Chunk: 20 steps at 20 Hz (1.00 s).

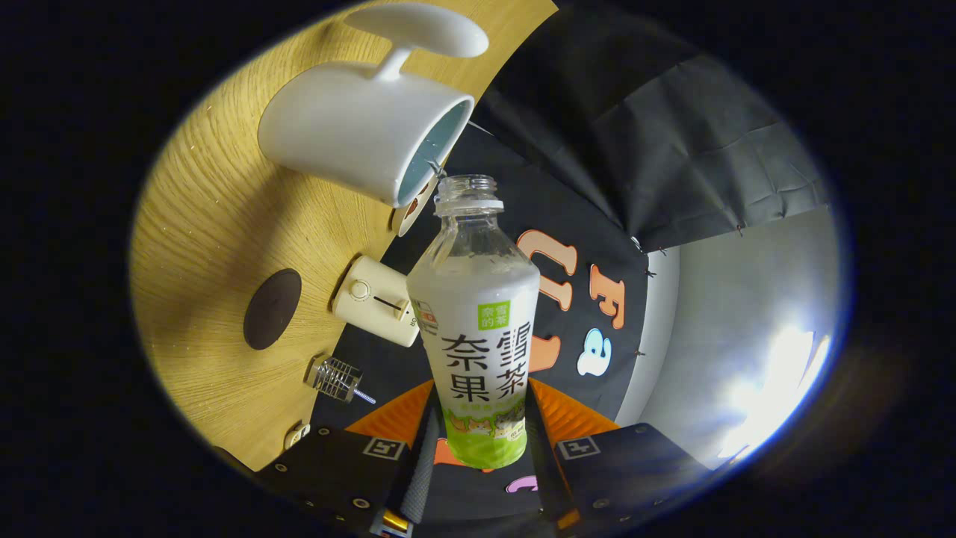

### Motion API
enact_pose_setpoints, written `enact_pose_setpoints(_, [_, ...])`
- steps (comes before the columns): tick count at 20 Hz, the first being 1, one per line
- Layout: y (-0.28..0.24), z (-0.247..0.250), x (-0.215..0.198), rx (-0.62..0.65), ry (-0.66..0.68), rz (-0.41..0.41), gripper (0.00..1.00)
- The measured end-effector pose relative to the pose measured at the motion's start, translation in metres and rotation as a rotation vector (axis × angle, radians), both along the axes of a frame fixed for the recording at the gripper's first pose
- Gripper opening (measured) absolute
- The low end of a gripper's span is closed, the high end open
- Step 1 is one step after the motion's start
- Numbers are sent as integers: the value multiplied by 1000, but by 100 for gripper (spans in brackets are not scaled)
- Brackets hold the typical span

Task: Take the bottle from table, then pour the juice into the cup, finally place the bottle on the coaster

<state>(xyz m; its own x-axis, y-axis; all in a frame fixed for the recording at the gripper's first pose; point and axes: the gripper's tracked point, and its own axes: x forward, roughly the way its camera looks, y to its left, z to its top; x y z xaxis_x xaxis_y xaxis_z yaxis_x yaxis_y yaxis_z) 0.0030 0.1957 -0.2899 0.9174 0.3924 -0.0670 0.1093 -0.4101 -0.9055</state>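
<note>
The wooden worktop [202, 224] takes up the far side of the scene and appears tipped steeply, since the camera is rolled over with the gripper. On it stands a white cup [358, 138] with a pale blue inside; its handle [418, 33] sticks out away from the bottle, and its open mouth faces toward the bottle's neck.

The bottle [478, 329] is held between the two fingers of the gripper [482, 448]. The jaws are closed narrowly on its lower body, one finger pressing each side of the green band at its base. It is a clear plastic bottle with a white and green label. Its cap is off, and the open neck [469, 190] lies just beside the cup's rim, very near it; whether the two touch cannot be told. Cloudy white juice fills the labelled body, with the shoulder and neck above it clear.

Beyond the bottle, a cream box [377, 310] with a round knob sits at the worktop's edge. Well apart from the cup, a dark round coaster [272, 308] lies flat on the wood. Near it, a small metal wire piece [334, 378] rests by the edge.
</note>
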Motion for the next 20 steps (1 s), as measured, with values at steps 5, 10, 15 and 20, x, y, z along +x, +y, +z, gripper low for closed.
enact_pose_setpoints(5, [4, 3, 5, -30, -17, 29, 59])
enact_pose_setpoints(10, [3, 6, 9, -51, -34, 50, 59])
enact_pose_setpoints(15, [5, 5, 11, -58, -41, 59, 59])
enact_pose_setpoints(20, [7, 8, 11, -56, -61, 77, 59])
